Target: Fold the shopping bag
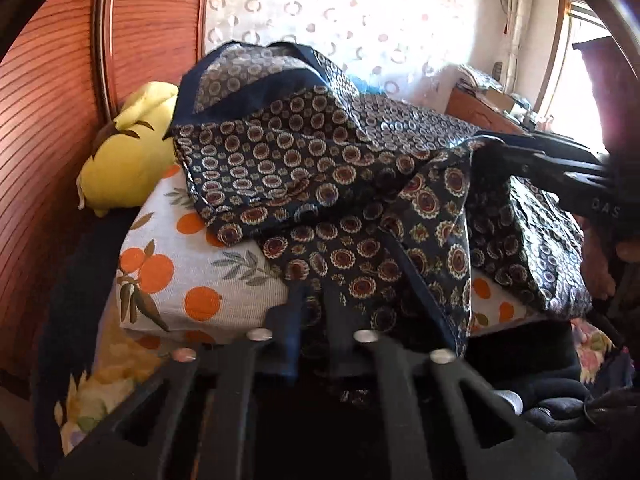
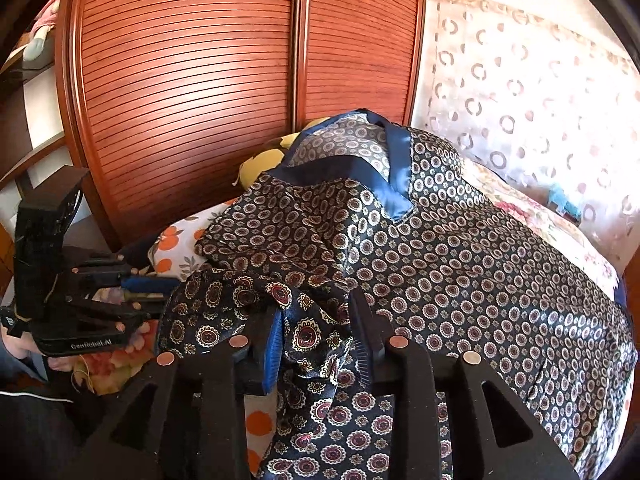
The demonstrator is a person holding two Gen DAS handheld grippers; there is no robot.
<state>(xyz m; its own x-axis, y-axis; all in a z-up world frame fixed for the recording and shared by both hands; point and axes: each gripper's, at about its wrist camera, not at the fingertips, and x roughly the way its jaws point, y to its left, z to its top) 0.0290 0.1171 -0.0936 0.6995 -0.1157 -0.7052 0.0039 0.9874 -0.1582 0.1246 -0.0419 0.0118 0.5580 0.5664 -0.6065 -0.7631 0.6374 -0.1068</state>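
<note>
Roughly mid-task, by the look of it. Shopping bag [image 2: 460, 248], dark navy with small medallion print and a plain blue trim band, heaped loosely over an orange-print pillow [image 1: 192, 276] on the bed.

Left gripper [image 1: 316, 312]: fingers close together, a fold of the bag's larger-patterned fabric bunched between and over them. Looks clamped on the cloth, though the tips are blurred and partly buried. In the right wrist view this gripper [image 2: 160, 292] enters from the left, its blue-padded tips reaching into the crumpled near edge of the bag.

Right gripper [image 2: 316, 336]: jaws standing a moderate way apart, blue pads showing, a crumpled wad of bag fabric sitting in the gap between them. Cannot tell whether the pads actually press the cloth. In the left wrist view it [image 1: 492, 148] comes in from the right, tips at a raised ridge of the bag.

Beyond the left gripper, past the bag's far-left edge: a yellow plush toy [image 1: 124, 160] against the slatted wooden wardrobe doors [image 2: 192, 80]. Patterned sheer curtain [image 2: 532, 92] off to the right gripper's far right.
</note>
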